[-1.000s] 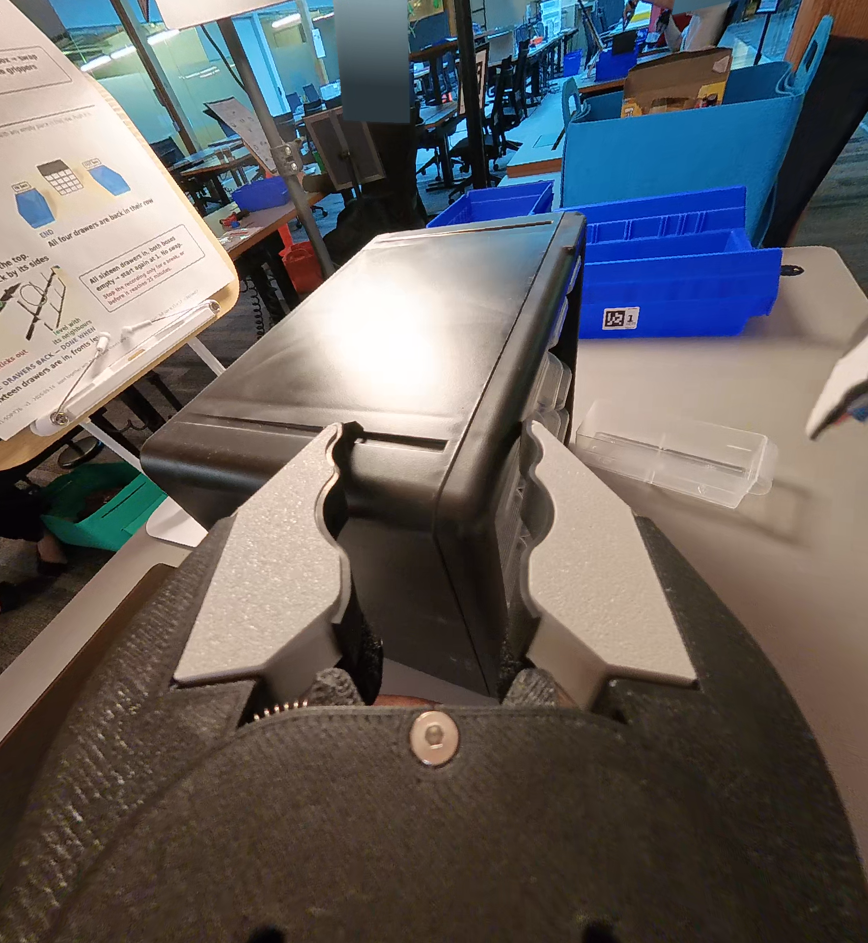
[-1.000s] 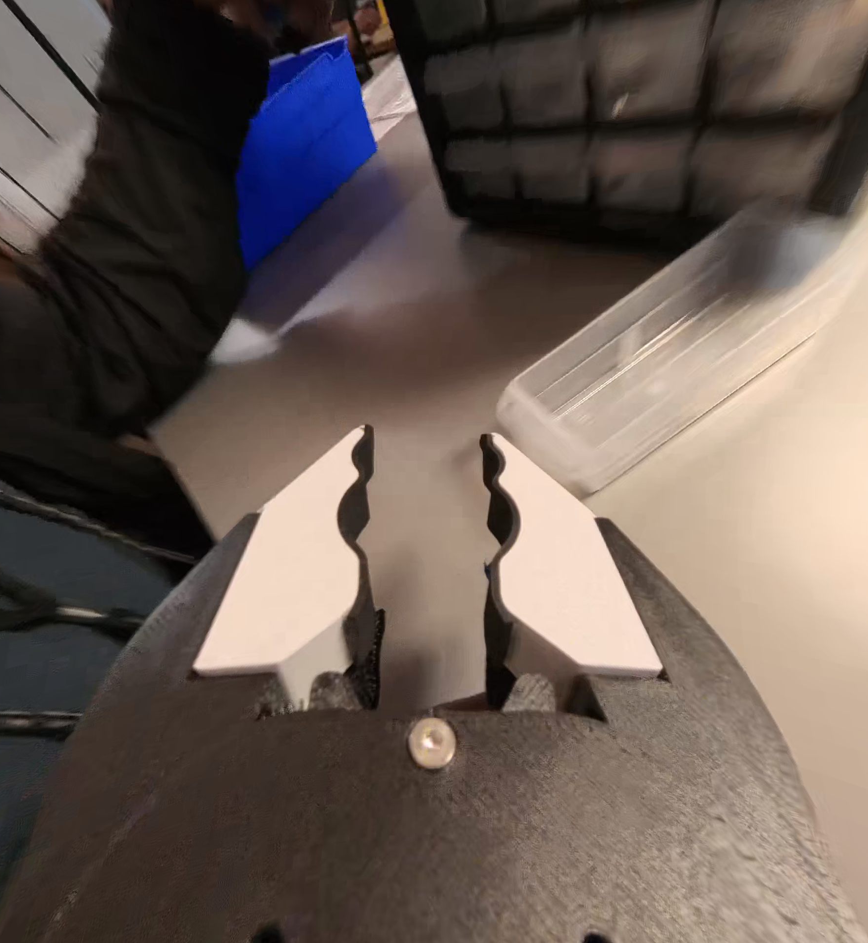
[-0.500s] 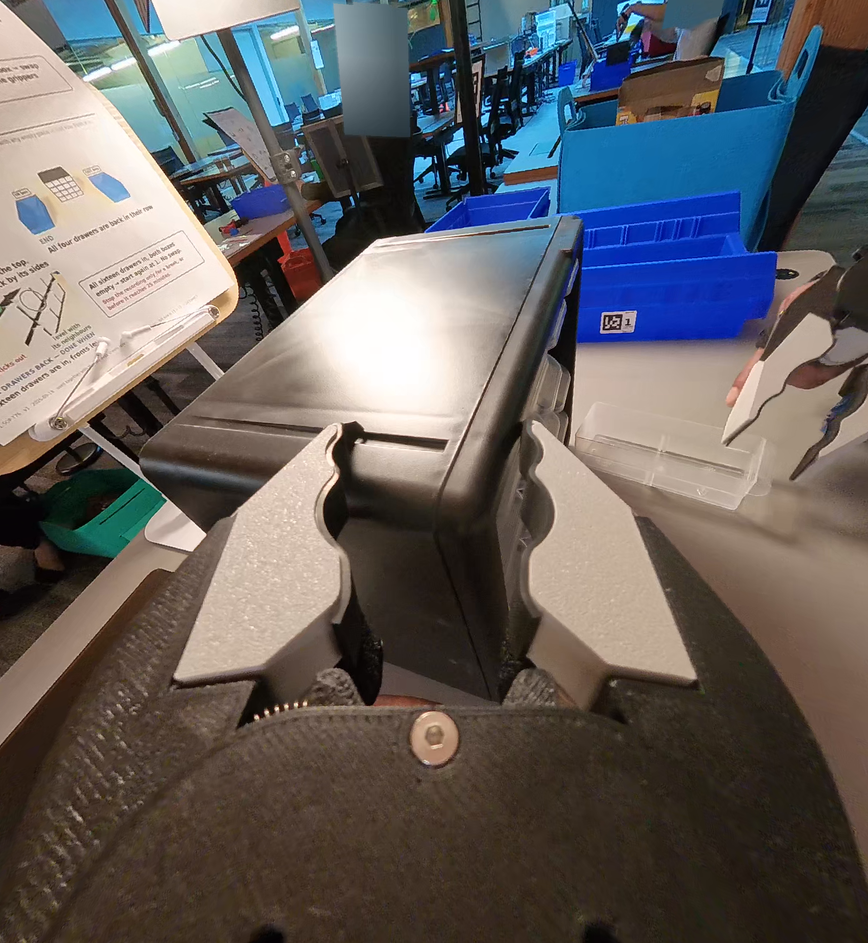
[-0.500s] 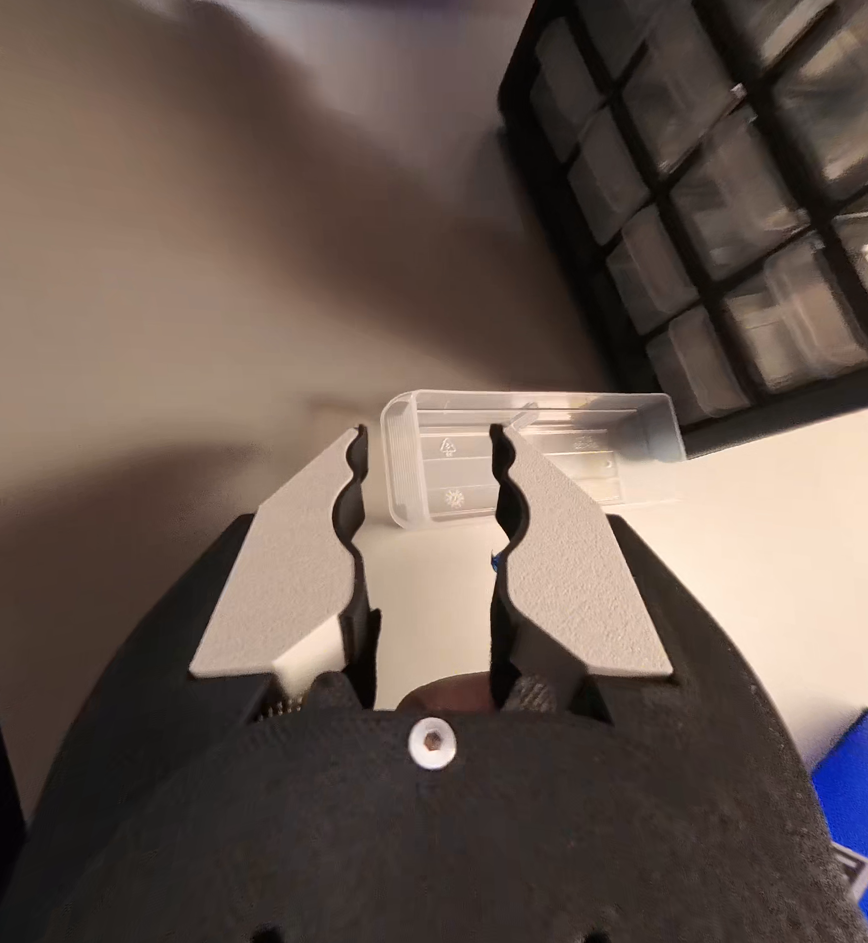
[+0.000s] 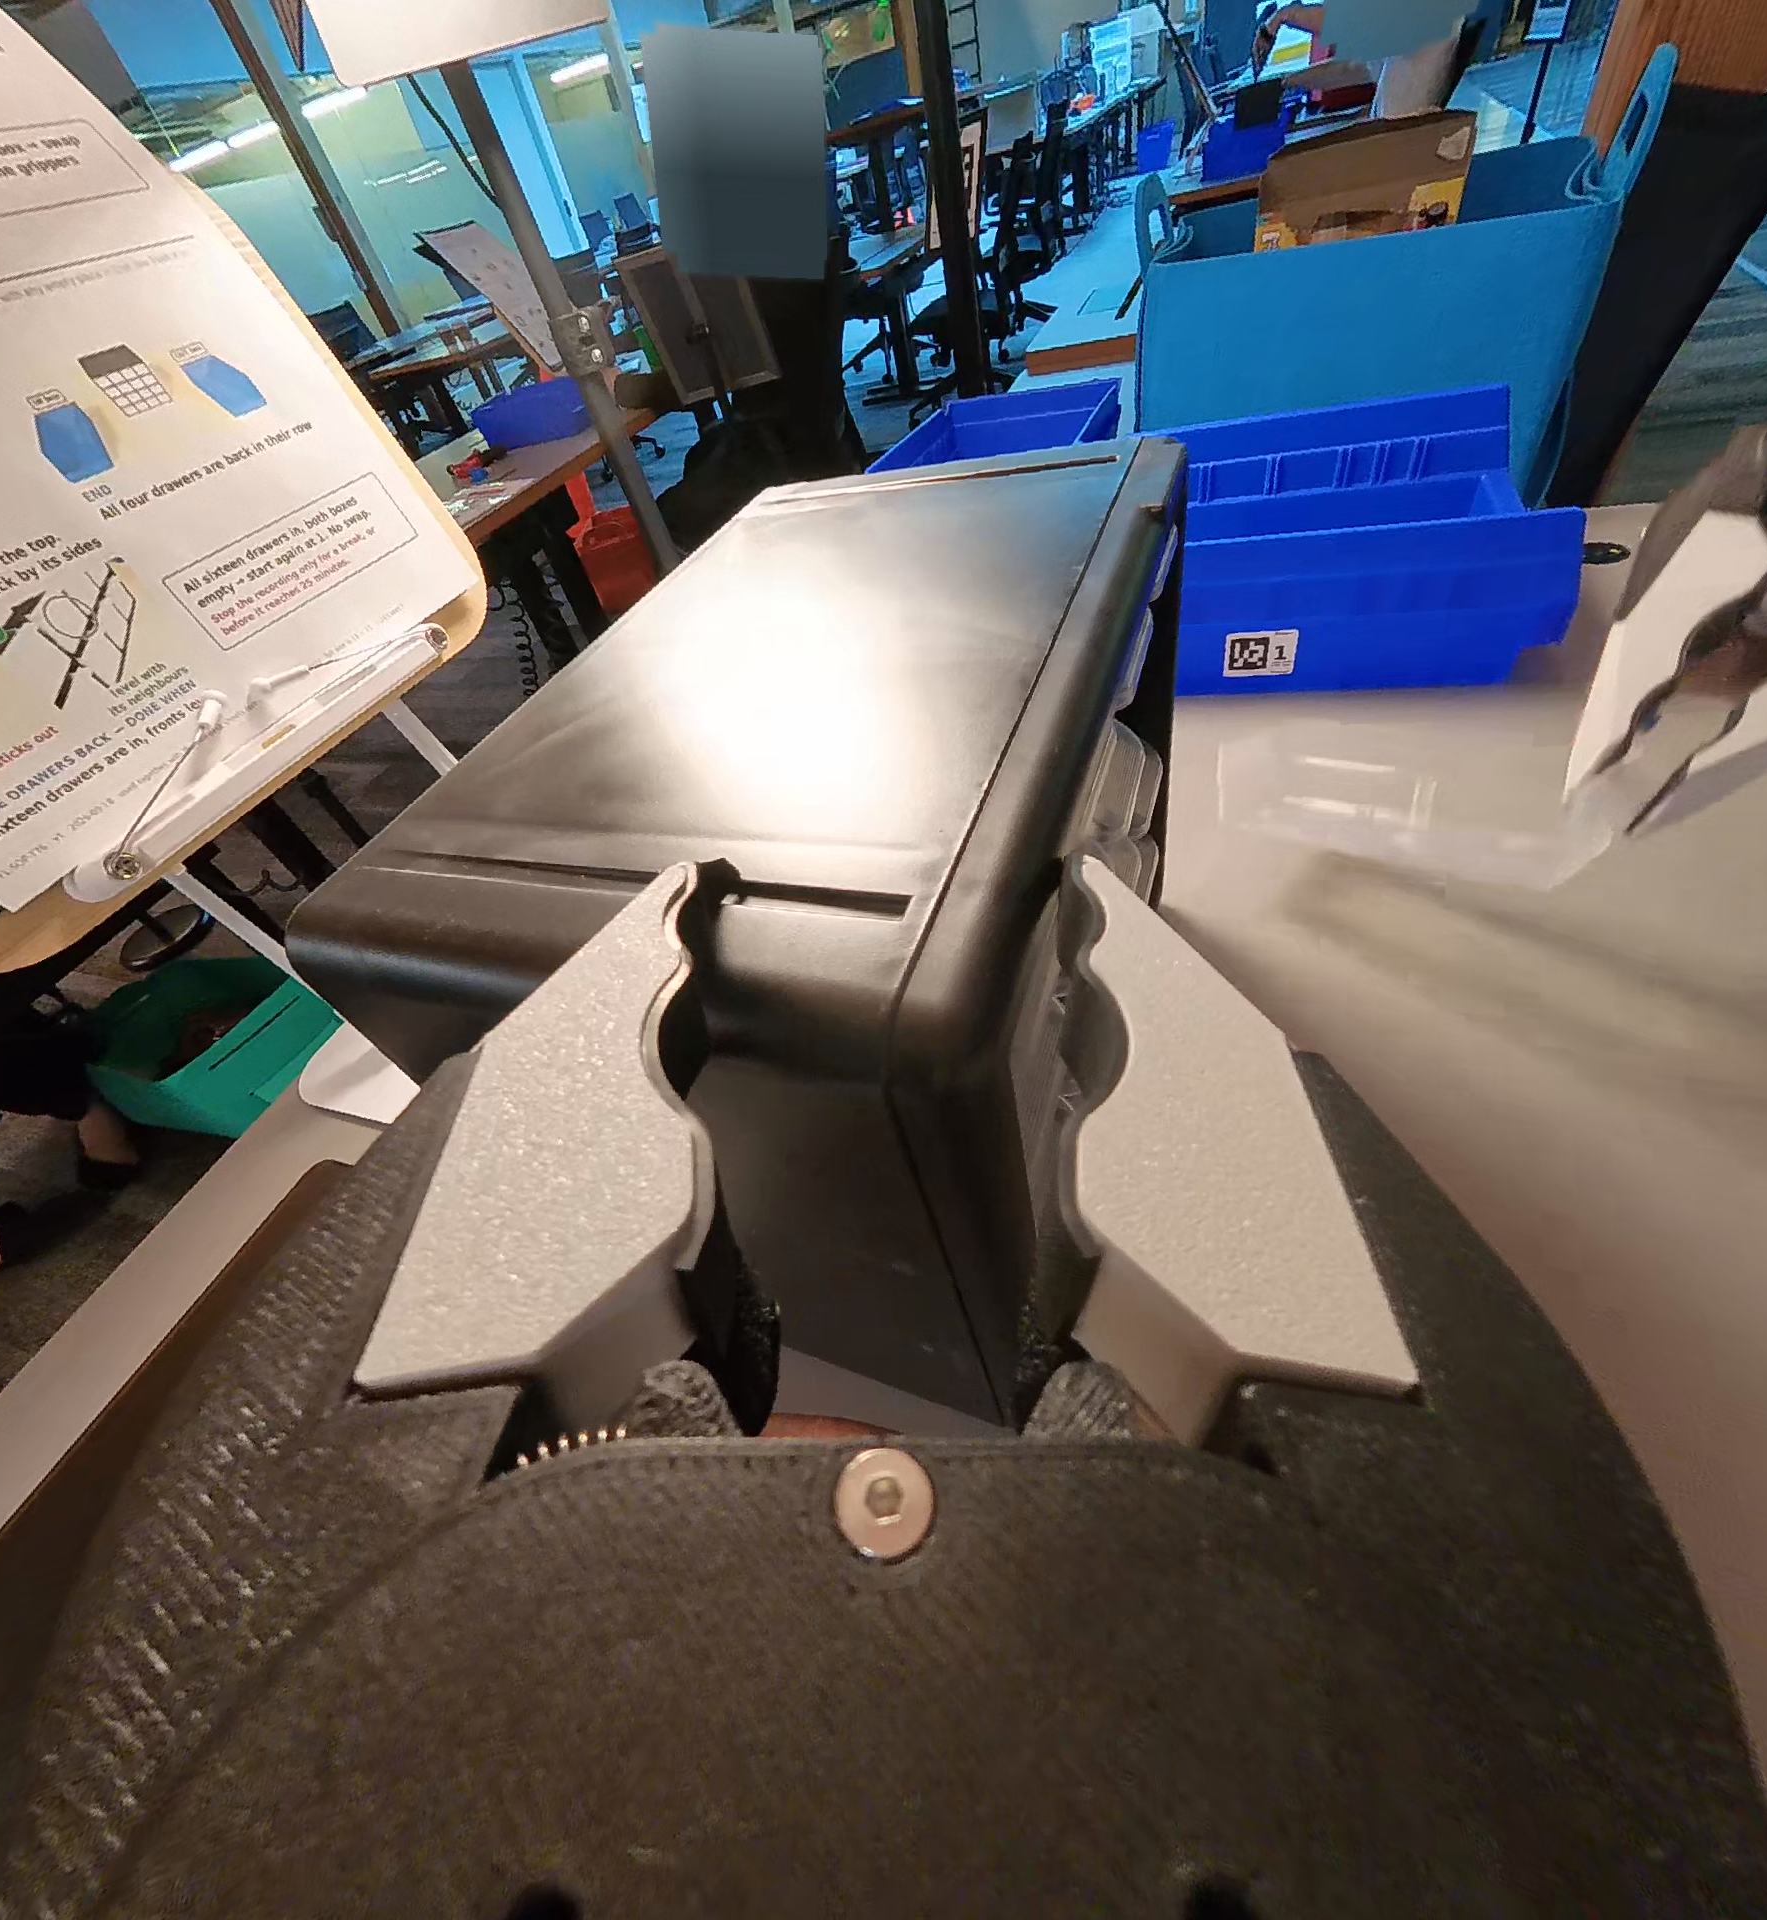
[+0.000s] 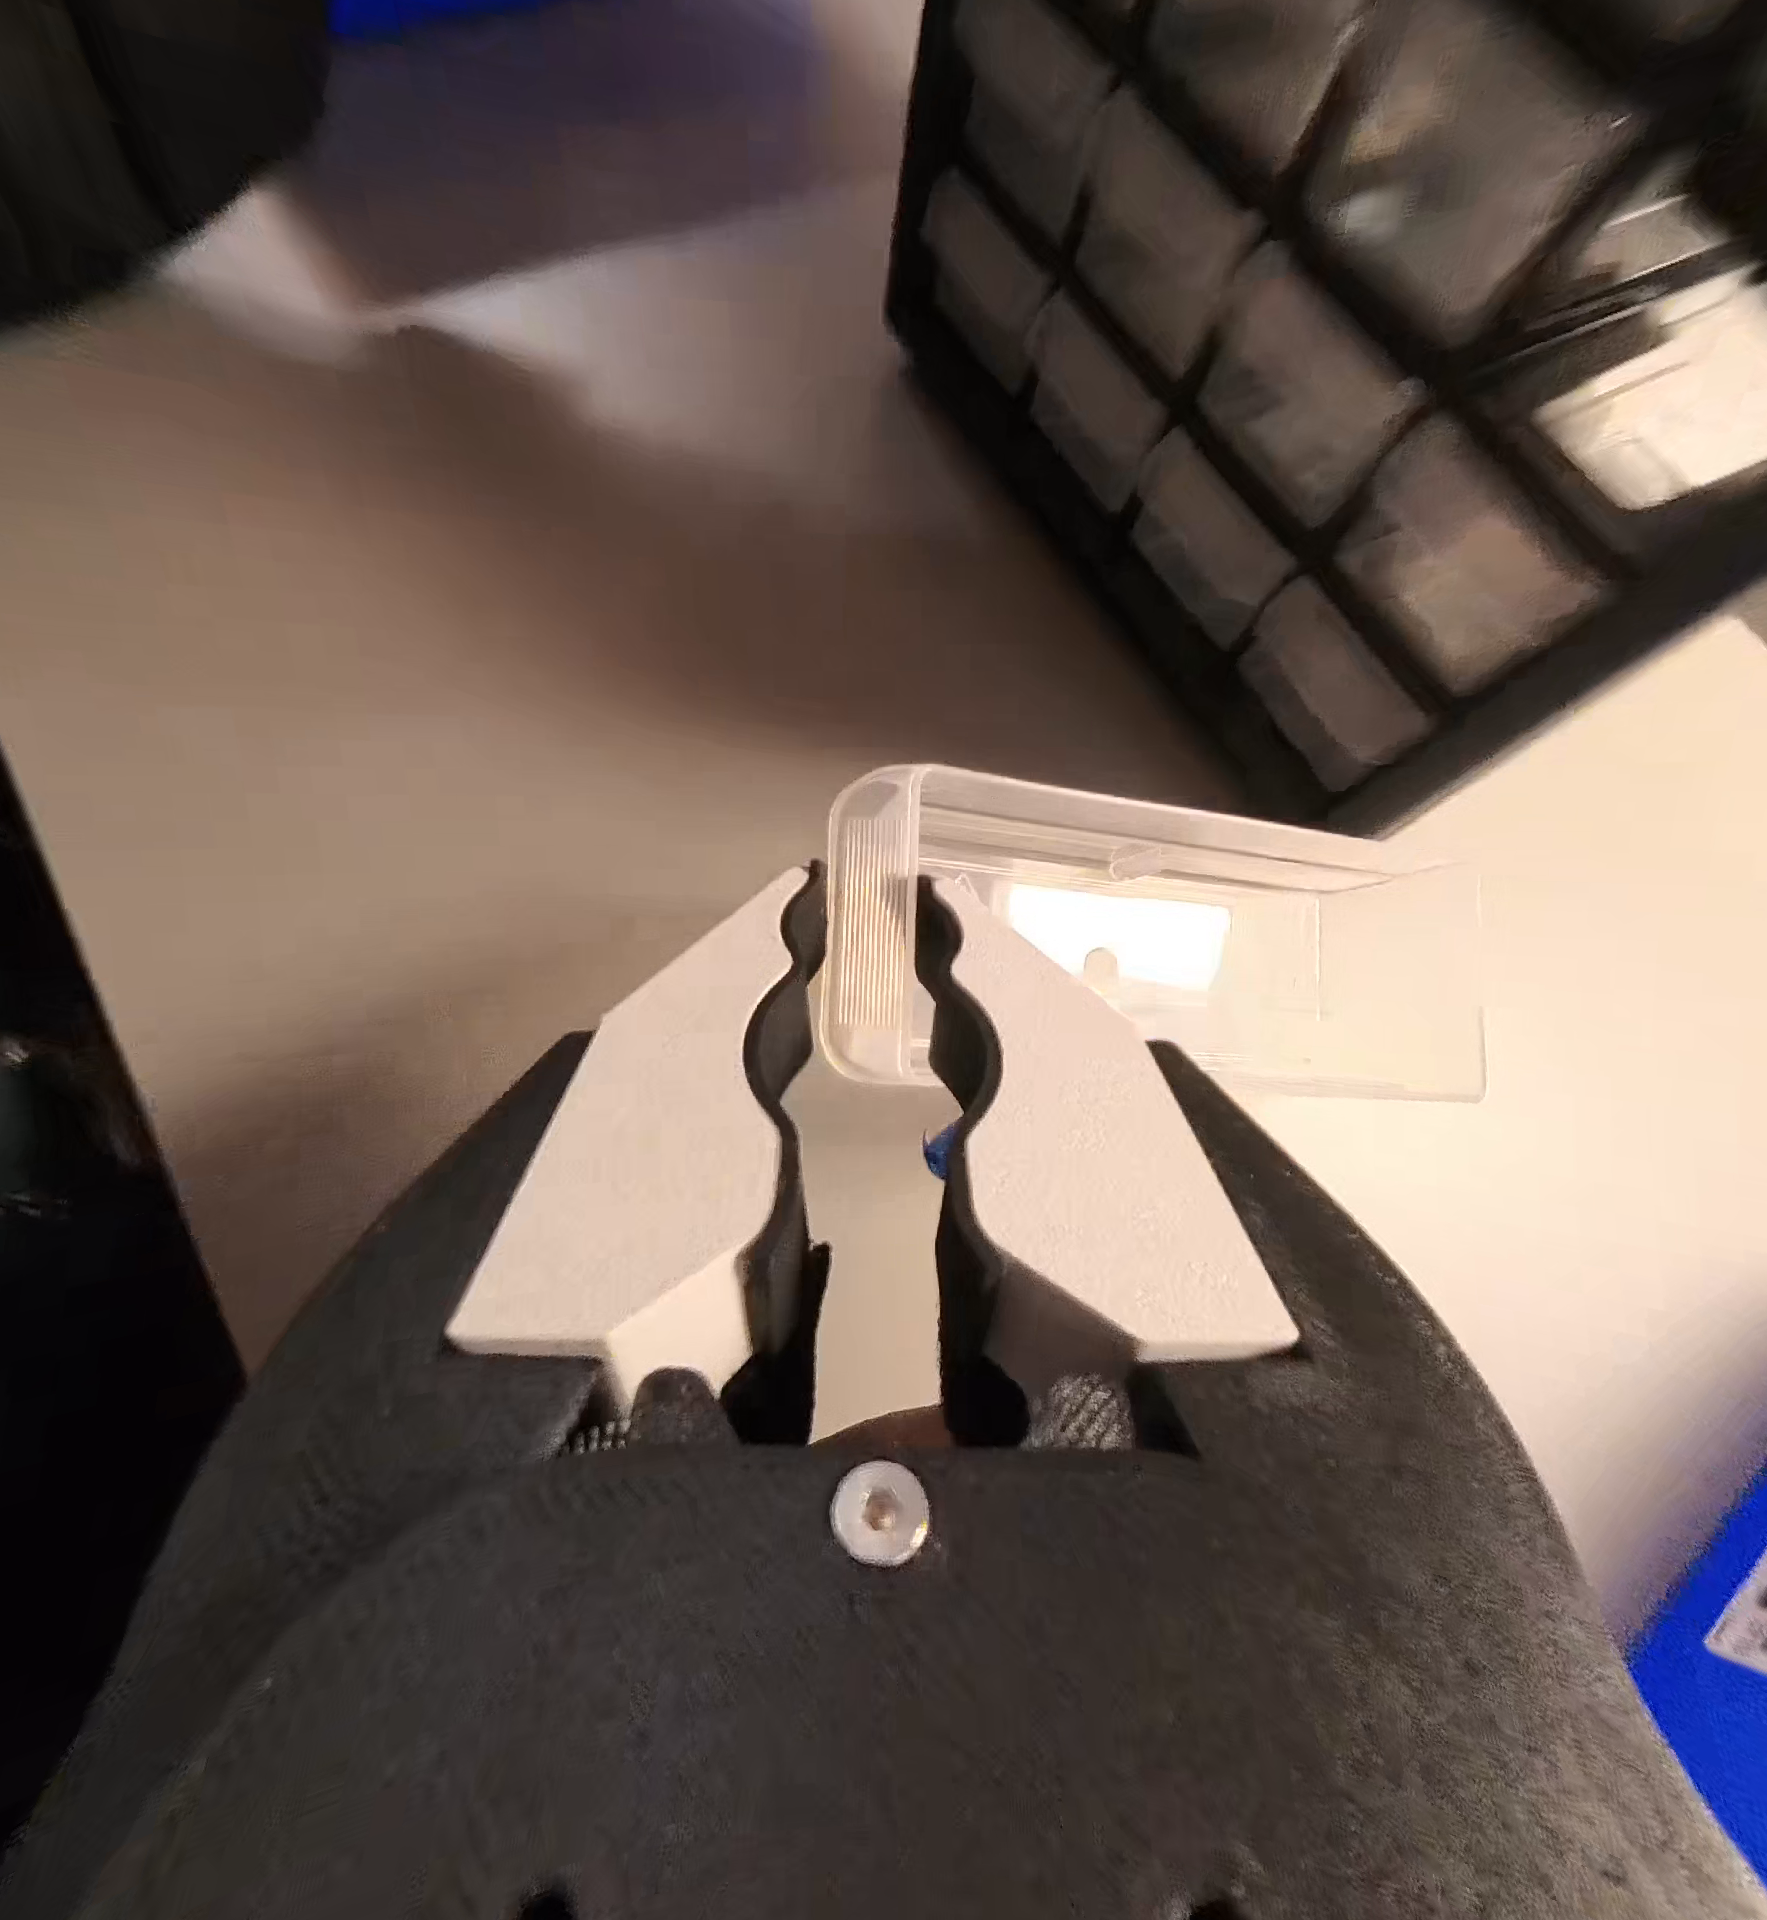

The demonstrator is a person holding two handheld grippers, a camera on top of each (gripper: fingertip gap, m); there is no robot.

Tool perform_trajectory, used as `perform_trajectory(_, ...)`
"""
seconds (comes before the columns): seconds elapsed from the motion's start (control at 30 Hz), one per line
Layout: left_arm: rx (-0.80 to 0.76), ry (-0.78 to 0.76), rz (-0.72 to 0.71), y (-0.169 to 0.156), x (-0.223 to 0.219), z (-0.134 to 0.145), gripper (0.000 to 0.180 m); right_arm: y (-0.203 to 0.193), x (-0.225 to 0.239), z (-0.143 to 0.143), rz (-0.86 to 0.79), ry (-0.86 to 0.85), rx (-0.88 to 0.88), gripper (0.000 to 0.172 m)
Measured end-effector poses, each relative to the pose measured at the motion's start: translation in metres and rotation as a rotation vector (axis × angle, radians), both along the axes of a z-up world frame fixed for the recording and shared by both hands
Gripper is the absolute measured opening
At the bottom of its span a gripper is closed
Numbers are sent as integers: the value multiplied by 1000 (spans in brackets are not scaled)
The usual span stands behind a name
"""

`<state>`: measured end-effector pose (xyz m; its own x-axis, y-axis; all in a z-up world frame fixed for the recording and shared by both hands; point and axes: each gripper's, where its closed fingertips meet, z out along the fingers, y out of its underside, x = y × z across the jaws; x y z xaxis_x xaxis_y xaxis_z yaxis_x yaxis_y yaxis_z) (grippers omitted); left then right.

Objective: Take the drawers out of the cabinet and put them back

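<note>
While right claw (image 6: 863,904) pinches clear drawer (image 6: 1118,925), tagged blue bin (image 5: 1378,582)

Right tool (image 6: 866,894) clamping clear drawer's (image 6: 1149,935) ribbed end, black cabinet (image 6: 1378,343) beyond (blurred), beige table (image 6: 443,675)

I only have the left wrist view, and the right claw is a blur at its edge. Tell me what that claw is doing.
Observer: The right claw is shut on the ribbed end of the clear drawer.
Operator: Give me the drawer's pose.
Observer: It lies sideways, pointing right of the claw, and looks lifted off the table.
Operator: Now tell me about the cabinet front.
Observer: The cabinet shows a grid of slots, most filled with clear drawers; it is blurred, so I cannot pick out the empty slot.
</note>
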<state>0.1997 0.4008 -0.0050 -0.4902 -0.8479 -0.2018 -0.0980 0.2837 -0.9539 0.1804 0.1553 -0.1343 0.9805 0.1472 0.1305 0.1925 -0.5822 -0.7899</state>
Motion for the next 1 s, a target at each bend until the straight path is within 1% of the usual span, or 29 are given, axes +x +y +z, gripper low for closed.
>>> perform_trajectory(0.03,0,0,0,0,0,0,68,-4,3,12,-16,22,29,18)
perform_trajectory(0.13,1,1,2,0,0,0,68,-17,24,56,-86,51,123,18)
perform_trajectory(0.2,1,1,2,0,0,0,68,-30,52,88,-175,25,178,18)
perform_trajectory(0.27,1,1,2,0,0,0,68,-46,91,117,-298,-15,212,18)
perform_trajectory(0.33,3,2,3,0,0,0,68,-64,137,133,-434,-53,220,18)
perform_trajectory(0.37,4,2,4,0,0,0,68,-72,161,132,-502,-61,200,18)
perform_trajectory(0.4,4,2,4,-1,0,0,68,-80,184,128,-562,-62,171,18)
perform_trajectory(0.47,6,3,5,-1,0,0,68,-90,227,107,-661,-38,101,19)
perform_trajectory(0.53,7,3,6,-1,0,0,68,-95,263,77,-741,28,34,19)
perform_trajectory(0.6,7,2,6,-1,0,0,67,-93,289,46,-789,131,-10,19)
perform_trajectory(0.67,6,2,6,-1,0,0,67,-83,304,22,-793,216,-33,19)
perform_trajectory(0.77,2,-1,3,0,0,0,68,-74,322,-5,-828,232,-84,19)
perform_trajectory(0.9,1,-2,0,0,0,0,68,-65,326,-20,-829,248,-104,19)
perform_trajectory(1.0,2,-2,0,0,0,0,68,-65,324,-22,-818,267,-93,18)
